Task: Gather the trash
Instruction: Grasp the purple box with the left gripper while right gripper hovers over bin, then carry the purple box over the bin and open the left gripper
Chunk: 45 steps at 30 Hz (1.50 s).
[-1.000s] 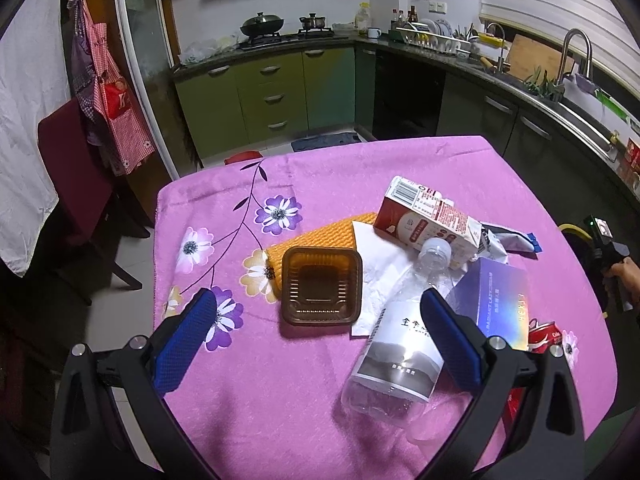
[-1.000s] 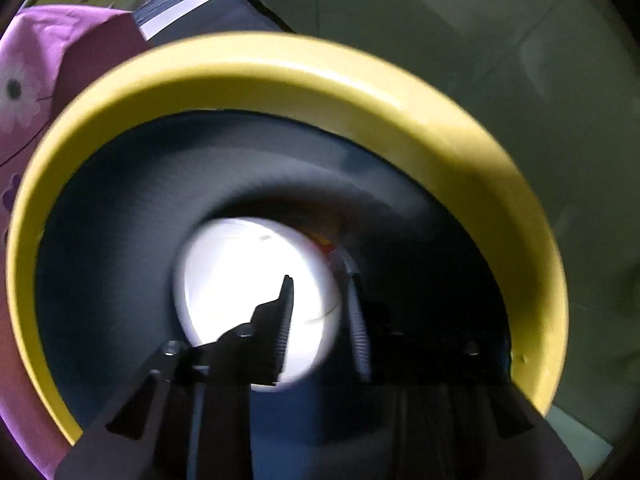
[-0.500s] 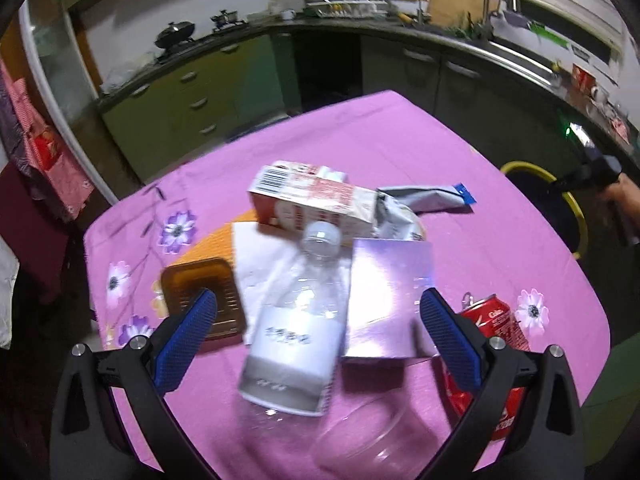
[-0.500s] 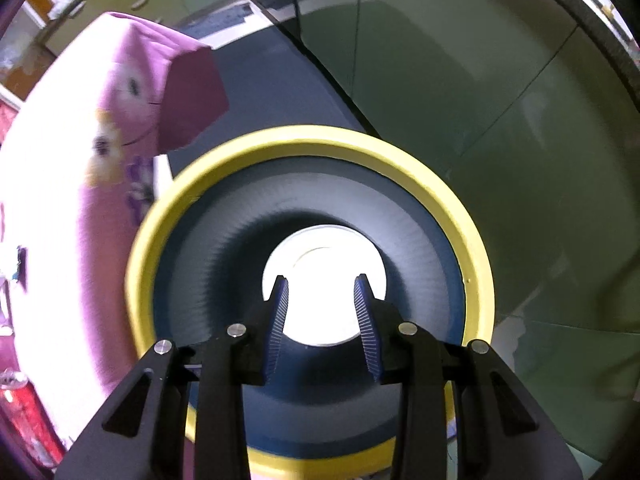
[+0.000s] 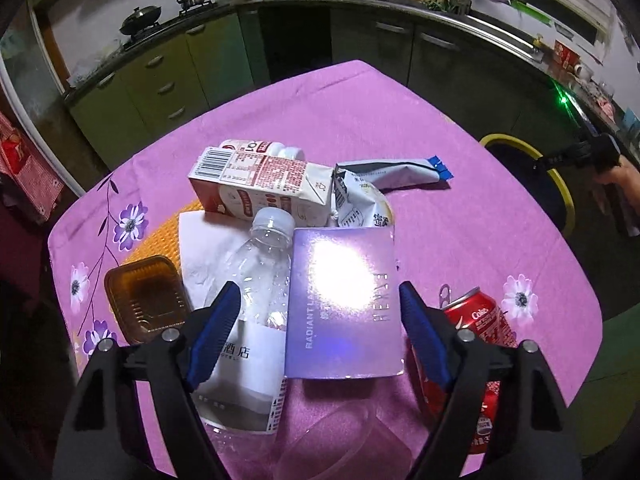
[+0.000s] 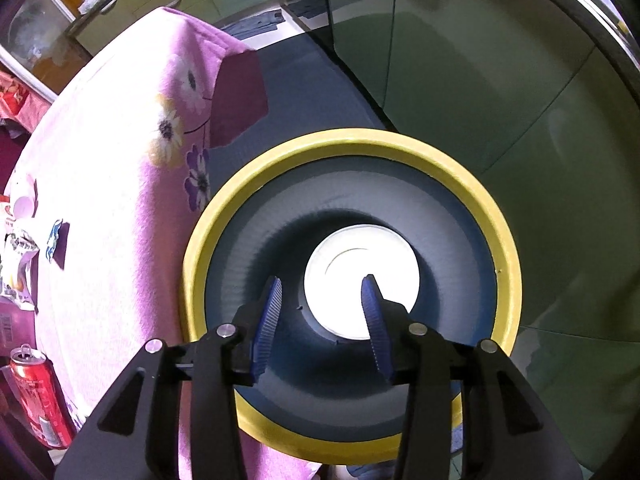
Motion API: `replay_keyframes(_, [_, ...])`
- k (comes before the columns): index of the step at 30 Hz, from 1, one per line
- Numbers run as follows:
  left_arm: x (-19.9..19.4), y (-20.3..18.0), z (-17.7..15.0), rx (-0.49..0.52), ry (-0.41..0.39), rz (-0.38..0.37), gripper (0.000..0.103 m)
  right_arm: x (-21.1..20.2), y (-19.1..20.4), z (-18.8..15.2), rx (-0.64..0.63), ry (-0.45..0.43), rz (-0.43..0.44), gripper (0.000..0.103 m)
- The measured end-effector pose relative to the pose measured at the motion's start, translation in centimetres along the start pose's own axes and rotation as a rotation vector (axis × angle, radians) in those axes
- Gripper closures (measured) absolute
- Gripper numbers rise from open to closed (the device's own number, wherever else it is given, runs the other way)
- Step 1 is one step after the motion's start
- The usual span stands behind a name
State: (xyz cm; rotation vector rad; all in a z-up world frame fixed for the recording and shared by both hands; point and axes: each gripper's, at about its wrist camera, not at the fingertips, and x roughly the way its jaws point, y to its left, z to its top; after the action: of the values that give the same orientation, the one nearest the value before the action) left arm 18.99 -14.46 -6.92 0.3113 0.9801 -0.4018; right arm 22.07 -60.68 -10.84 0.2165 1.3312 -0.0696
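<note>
Looking over the tabletop (image 5: 460,168): pink flowered cloth, trash piled in the middle.
Left tongs (image 5: 318,338): jaws apart and closing, blue pads either side of the purple box and the bottle's shoulder, pressing on neither as far as I can see.
Purple box (image 5: 344,304): flat and shiny, glare wiping out much of its print, its left edge over the bottle.
Clear bottle (image 5: 256,292): lying on its side, cap towards the carton; lower body hidden behind the left tongs' frame.
Milk carton (image 5: 260,188): on its side behind the bottle cap, touching the crumpled packet.
Crumpled packet (image 5: 356,200): partly tucked under the box's far edge; print too small to read.
Grey wrapper (image 5: 392,174): blue end pointing right, just behind the packet.
Red can (image 5: 480,328): right of the box, lower half cut off by the tongs' arm.
Brown tray (image 5: 146,296): left of the bottle, near edge hidden by the tongs.
White napkin (image 5: 204,248): under the bottle, over an orange mat (image 5: 156,240) mostly covered.
Clear lid (image 5: 344,440): faint outline at the near edge; hard to make out.
Right tongs (image 6: 322,304): jaws apart and opening, nothing between them, poised over the bin.
Bin (image 6: 400,148): yellow rim, dark inside, beside the tabletop on the floor; near rim hidden by the tongs.
White disc (image 6: 360,264): lying at the bin's bottom, overexposed, so I cannot tell what it is.
</note>
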Motion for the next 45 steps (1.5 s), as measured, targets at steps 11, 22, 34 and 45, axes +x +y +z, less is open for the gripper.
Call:
replay_keyframes(11, [0.3,-0.8,0.3,0.031,0.007,-0.038,0.052,0.1,0.3,-0.2,-0.003,-0.011,0.022,0.061])
replay_keyframes(22, [-4.9,-3.3,3.1,0.12,-0.047,-0.079,0.052,-3.2,-0.4,-1.6,-0.013,-0.056,0.084,0.061])
replay_keyframes(34, [-2.6,-19.3,12.3,0.408,-0.037,-0.303,0.051,-9.6,-6.5,-5.8,0.067,-0.173,0.057,0.061])
replay_keyframes(45, [12.1,-32.1,17.4,0.461,0.166,-0.37,0.05,-11.5,-12.7,-10.0,0.165,-0.178,0.036,0.061])
